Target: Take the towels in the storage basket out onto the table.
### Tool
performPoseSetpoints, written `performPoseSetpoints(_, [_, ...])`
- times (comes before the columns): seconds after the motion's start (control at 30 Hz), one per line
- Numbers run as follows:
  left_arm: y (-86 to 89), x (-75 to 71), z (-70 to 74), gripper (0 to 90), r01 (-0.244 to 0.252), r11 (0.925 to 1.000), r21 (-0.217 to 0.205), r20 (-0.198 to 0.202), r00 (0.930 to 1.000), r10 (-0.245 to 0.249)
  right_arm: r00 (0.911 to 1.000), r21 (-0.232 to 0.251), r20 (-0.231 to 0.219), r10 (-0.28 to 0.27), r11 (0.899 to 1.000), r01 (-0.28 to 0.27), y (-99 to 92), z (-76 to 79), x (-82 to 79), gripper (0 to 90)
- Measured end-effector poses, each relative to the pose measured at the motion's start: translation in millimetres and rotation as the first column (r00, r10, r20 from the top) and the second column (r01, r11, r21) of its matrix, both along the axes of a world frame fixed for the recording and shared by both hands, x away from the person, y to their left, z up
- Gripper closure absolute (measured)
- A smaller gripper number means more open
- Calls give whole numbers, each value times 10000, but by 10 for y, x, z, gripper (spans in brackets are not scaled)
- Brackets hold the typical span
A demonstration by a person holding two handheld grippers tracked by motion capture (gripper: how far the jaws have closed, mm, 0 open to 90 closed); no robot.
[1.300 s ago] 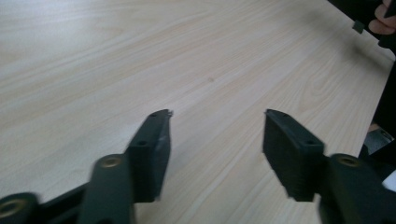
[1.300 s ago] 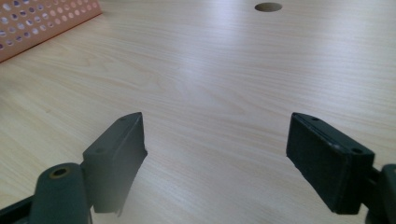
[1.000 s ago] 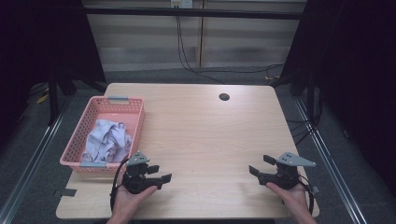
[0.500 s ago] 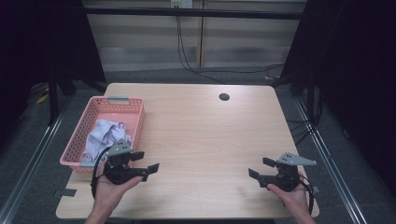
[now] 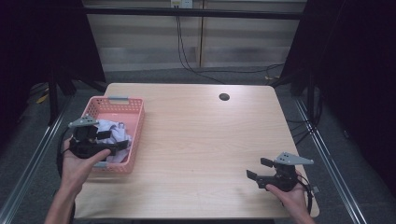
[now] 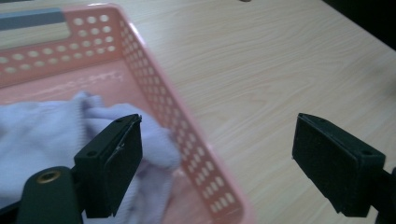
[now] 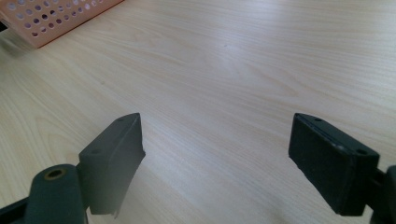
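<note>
A pink perforated basket (image 5: pixel 139 122) stands at the table's left edge with pale lilac cloth (image 5: pixel 116 132) bundled inside. My left gripper (image 5: pixel 117 139) hovers over the basket's near half, pointing right. Its jaws have just been opening and now stand wide, with nothing gripped. In the left gripper view, the left gripper (image 6: pixel 217 126) looks down on the basket's right wall (image 6: pixel 177 116), with the cloth (image 6: pixel 46 135) beneath the left jaw. My right gripper (image 5: pixel 255 168) rests open near the table's front right corner, pointing left. In the right gripper view, the right gripper (image 7: pixel 217 123) faces bare wood.
The light wooden table (image 5: pixel 205 140) has a dark round cable hole (image 5: pixel 224 97) at the back right. The basket's corner (image 7: pixel 51 18) lies far off in the right gripper view. Cables run on the floor behind the table, and metal rails flank both sides.
My left hand has risen and moved left and away from me, from the table beside the basket to above it. Its jaws have spread wider. The right hand has kept still.
</note>
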State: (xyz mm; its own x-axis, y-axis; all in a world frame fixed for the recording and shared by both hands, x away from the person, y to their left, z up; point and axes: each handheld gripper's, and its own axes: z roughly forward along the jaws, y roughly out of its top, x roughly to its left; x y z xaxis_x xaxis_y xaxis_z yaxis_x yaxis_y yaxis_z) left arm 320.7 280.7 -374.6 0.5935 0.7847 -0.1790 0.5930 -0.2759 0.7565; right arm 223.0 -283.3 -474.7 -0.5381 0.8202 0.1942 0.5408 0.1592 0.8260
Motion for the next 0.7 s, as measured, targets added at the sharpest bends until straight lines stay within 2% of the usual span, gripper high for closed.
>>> performPoseSetpoints(0.03, [90,81,1,164,-147,9996,228,-223,9996,152,10000,-16,-30,-13,10000,13,5,-3,6,174])
performPoseSetpoints(0.1, [144,133,-5,161,-204,9995,259,-267,9994,211,10000,3,-73,39,10000,-39,6,-3,7,175])
performPoseSetpoints(0.13, [225,212,-17,172,-442,9984,344,-432,9980,456,10000,-30,-77,26,10000,-26,12,-8,13,175])
performPoseSetpoints(0.2, [267,255,-26,159,-614,9975,357,-494,9968,632,10000,-29,-73,60,10000,-60,12,-11,16,175])
performPoseSetpoints(0.27, [358,370,-60,159,-579,9950,817,-614,9961,630,9999,-30,-100,58,10000,-58,15,-13,18,174])
performPoseSetpoints(0.3, [358,370,-60,161,-579,9950,817,-614,9961,630,9999,-30,-100,58,10000,-58,15,-13,18,174])
performPoseSetpoints(0.33, [412,441,-118,159,-752,9928,927,-579,9950,808,9999,-29,-112,58,10000,-58,15,-15,24,174])
performPoseSetpoints(0.37, [412,441,-118,159,-752,9928,927,-579,9950,808,9999,-20,-154,76,10000,-76,17,-15,25,174])
performPoseSetpoints(0.4, [445,496,-210,159,-942,9906,995,-595,9932,1004,9998,-28,-166,102,9999,-102,18,-17,26,174])
performPoseSetpoints(0.43, [458,528,-268,159,-899,9937,666,-932,9910,959,9998,-23,-174,94,10000,-94,20,-17,25,174])
performPoseSetpoints(0.47, [459,559,-320,159,-735,9920,1024,-1180,9893,855,9998,-22,-171,104,9999,-105,22,-17,23,174])
performPoseSetpoints(0.5, [431,574,-376,163,-781,9872,1388,-1289,9870,962,9998,-44,-173,124,9999,-125,24,-19,25,174])
performPoseSetpoints(0.6, [380,599,-459,155,-651,9863,1516,-1567,9836,890,9996,-46,-216,158,9999,-159,26,-23,28,174])
performPoseSetpoints(0.63, [355,615,-478,144,-517,9831,1758,-1729,9815,826,9996,-29,-228,184,9998,-184,26,-24,30,174])
performPoseSetpoints(0.67, [337,622,-482,140,-608,9796,1914,-1637,9821,929,9996,-27,-221,192,9998,-193,27,-24,31,174])
performPoseSetpoints(0.7, [329,631,-487,139,-480,9776,2048,-1814,9796,861,9996,-18,-222,199,9998,-200,27,-24,31,174])
